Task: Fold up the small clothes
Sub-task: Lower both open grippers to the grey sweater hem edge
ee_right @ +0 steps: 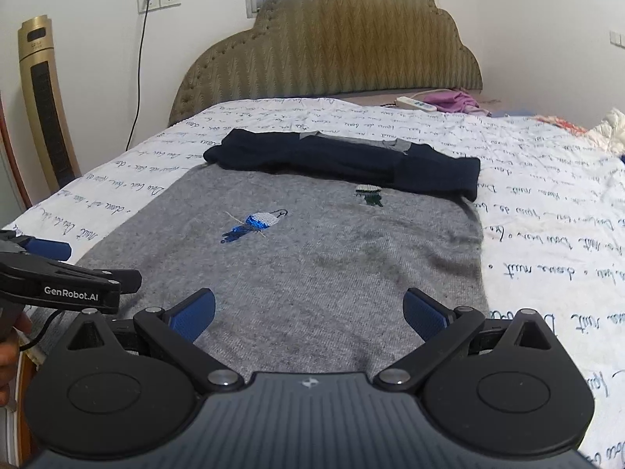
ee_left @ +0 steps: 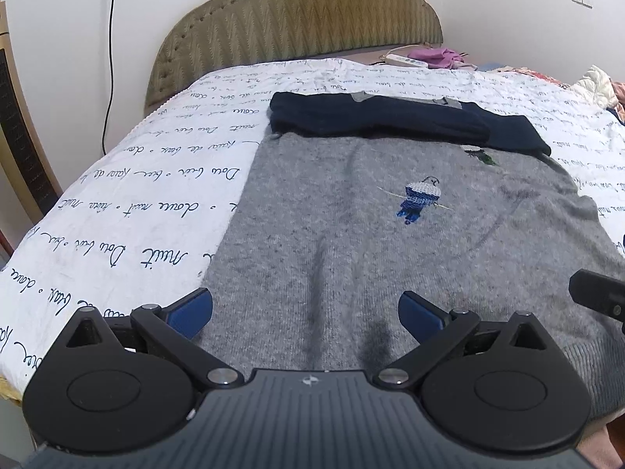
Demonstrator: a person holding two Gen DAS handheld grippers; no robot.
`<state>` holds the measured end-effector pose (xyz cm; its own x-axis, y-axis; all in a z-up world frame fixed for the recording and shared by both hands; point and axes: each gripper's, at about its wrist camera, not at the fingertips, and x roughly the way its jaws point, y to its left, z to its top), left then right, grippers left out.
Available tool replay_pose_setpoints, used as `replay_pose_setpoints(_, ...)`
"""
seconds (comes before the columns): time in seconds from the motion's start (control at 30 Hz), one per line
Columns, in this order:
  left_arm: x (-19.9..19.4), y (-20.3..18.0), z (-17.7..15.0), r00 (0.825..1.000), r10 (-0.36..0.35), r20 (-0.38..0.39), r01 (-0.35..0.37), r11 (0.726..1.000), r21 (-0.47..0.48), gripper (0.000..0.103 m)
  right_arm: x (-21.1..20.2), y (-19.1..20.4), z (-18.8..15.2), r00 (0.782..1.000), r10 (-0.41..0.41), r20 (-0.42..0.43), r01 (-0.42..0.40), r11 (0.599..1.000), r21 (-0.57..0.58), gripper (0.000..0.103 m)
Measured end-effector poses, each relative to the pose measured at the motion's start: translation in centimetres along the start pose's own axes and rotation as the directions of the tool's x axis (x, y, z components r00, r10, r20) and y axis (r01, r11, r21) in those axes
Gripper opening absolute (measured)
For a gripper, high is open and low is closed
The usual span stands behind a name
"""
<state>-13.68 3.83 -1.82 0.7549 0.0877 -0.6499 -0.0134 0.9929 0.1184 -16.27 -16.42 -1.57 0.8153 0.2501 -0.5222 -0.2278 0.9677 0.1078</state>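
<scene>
Blue pads line the fingers of both grippers, and both sets of jaws stand wide apart with nothing between them. Nearest the left wrist camera, the left gripper (ee_left: 305, 314) hovers over the near hem of the grey sweater (ee_left: 351, 242), toward its left edge; whether the fingers touch the knit cannot be told. In the right wrist view, the right gripper (ee_right: 308, 308) hangs over the same hem, closer to the sweater's right edge, and the left gripper shows at the left of that view with part of a hand (ee_right: 9, 348) behind it.

Grey knit spreads flat across the white bedspread (ee_left: 129, 203), which is printed with dark cursive script. A small blue and white figure (ee_left: 420, 197) is stitched near the middle of the sweater, and a smaller dark green motif (ee_right: 369, 195) sits farther up. Beyond these, the navy sleeves (ee_left: 390, 121) lie folded across the chest, with the grey collar (ee_right: 351, 140) showing at the far edge.

Farther off, a white power strip (ee_right: 416, 103) and a purple cloth (ee_right: 453, 101) lie just beside each other at the head of the bed, before the padded olive headboard (ee_right: 332, 47). A gold tower fan (ee_right: 45, 101) stands by the wall to the left.
</scene>
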Motion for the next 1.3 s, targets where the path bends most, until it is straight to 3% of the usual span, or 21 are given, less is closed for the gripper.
replay_pose_setpoints(0.53,-0.4,0.5,-0.2,0.999,0.036,0.002,-0.036,0.999,-0.001,0.102,-0.4,0.5,-0.4,1.0,-0.013,-0.007,0.013,0.999,-0.046,0.103)
replay_pose_setpoints(0.8,-0.7,0.5,-0.5,0.999,0.046,-0.002,-0.046,0.999,0.013,0.102,-0.5,-0.1,-0.6,1.0,-0.007,-0.016,0.007,1.0,-0.01,0.103)
replay_pose_setpoints(1.1,-0.7,1.4,-0.9,1.0,0.002,-0.023,-0.002,1.0,0.01,0.102,-1.0,-1.3,-1.0,1.0,0.006,-0.021,-0.005,1.0,0.02,0.103)
replay_pose_setpoints(1.3,-1.9,4.7,-1.7,1.0,-0.028,0.006,0.029,0.999,-0.033,0.102,-1.9,-3.8,-1.4,0.999,0.04,-0.036,-0.037,0.997,0.065,0.103)
